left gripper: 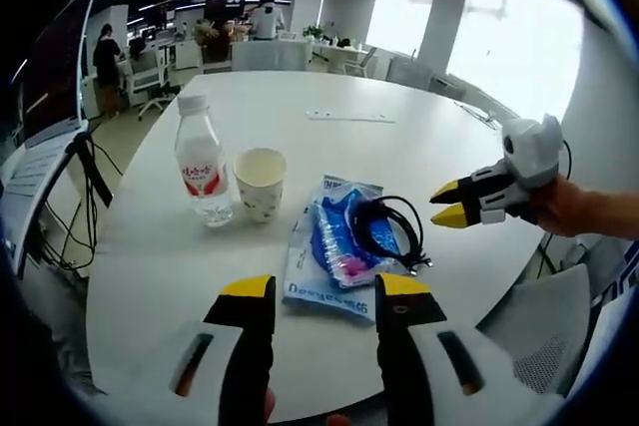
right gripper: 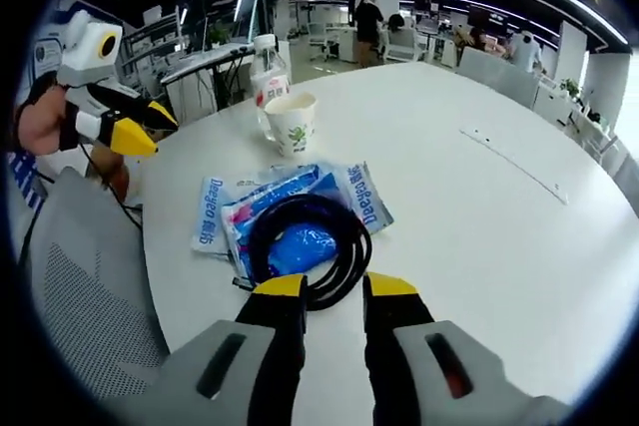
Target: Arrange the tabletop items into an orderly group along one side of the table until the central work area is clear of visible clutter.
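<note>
- Big white round desk (left gripper: 419,147), mostly bare; the stuff sits bunched near the edge closest to the person, so it probably just needs tidying along that edge.
- Blue snack packet (left gripper: 329,246) lies flat with a coiled black cable (right gripper: 305,236) on top.
- Water bottle (left gripper: 203,162) and paper cup (left gripper: 260,183) stand upright, just beside each other.
- Left gripper (left gripper: 324,291) hovers open, holding nothing.
- Right gripper (right gripper: 324,291) is open too, empty, right at the cable, I'd guess lining up a grab.

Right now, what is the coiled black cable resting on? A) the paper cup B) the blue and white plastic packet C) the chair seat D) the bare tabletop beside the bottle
B: in the right gripper view the coiled black cable lies on top of the blue and white plastic packet, apart from the paper cup and the water bottle.
</note>
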A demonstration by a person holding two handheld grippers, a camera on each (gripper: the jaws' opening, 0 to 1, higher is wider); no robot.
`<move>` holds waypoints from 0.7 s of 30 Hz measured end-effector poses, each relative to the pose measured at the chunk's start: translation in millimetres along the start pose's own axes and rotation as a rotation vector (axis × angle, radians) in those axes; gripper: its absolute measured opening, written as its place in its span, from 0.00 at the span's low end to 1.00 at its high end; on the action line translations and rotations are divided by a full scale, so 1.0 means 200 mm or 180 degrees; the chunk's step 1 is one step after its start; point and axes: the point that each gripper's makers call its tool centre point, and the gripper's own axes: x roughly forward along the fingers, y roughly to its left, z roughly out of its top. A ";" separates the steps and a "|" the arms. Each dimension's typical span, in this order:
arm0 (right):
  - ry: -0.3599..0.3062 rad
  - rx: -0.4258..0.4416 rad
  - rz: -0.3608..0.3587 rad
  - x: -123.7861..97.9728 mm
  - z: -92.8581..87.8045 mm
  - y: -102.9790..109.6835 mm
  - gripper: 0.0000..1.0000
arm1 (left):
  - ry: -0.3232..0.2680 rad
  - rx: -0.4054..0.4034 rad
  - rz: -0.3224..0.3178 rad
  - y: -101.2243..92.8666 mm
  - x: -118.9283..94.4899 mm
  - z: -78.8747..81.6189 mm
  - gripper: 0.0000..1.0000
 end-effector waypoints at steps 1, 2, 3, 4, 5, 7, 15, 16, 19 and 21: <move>-0.0004 0.0048 -0.0002 0.00 0.00 0.00 0.20 | -0.0004 -0.0012 0.0004 0.00 0.00 0.00 0.39; -0.0018 0.0121 -0.0009 0.01 0.00 0.00 0.20 | -0.0005 -0.0018 0.0012 0.00 -0.01 0.00 0.39; -0.0020 0.0164 -0.0015 0.02 -0.01 -0.01 0.20 | -0.0006 -0.0022 0.0016 0.00 -0.01 0.00 0.39; -0.0002 0.0204 -0.0036 0.04 -0.02 -0.01 0.21 | -0.0009 -0.0032 0.0025 0.00 -0.01 -0.01 0.39; 0.0021 0.0216 -0.0048 0.05 -0.02 -0.02 0.22 | -0.0010 -0.0032 0.0026 0.00 -0.01 -0.01 0.39; 0.0026 0.0301 -0.0043 0.07 -0.02 -0.01 0.25 | -0.0018 -0.0012 0.0032 0.00 -0.03 -0.01 0.39; 0.0069 0.0487 -0.0022 0.16 -0.02 0.01 0.32 | -0.0043 -0.0002 0.0057 0.01 -0.05 0.00 0.40; 0.0079 0.0488 -0.0027 0.17 -0.02 0.01 0.33 | -0.0046 -0.0004 0.0064 0.02 -0.05 0.00 0.40; 0.0121 0.0525 -0.0033 0.20 -0.02 0.01 0.34 | -0.0077 -0.0032 0.0078 0.03 -0.06 0.01 0.40; 0.0170 0.0544 -0.0044 0.22 -0.03 0.00 0.35 | -0.0087 -0.0032 0.0083 0.03 -0.06 0.02 0.40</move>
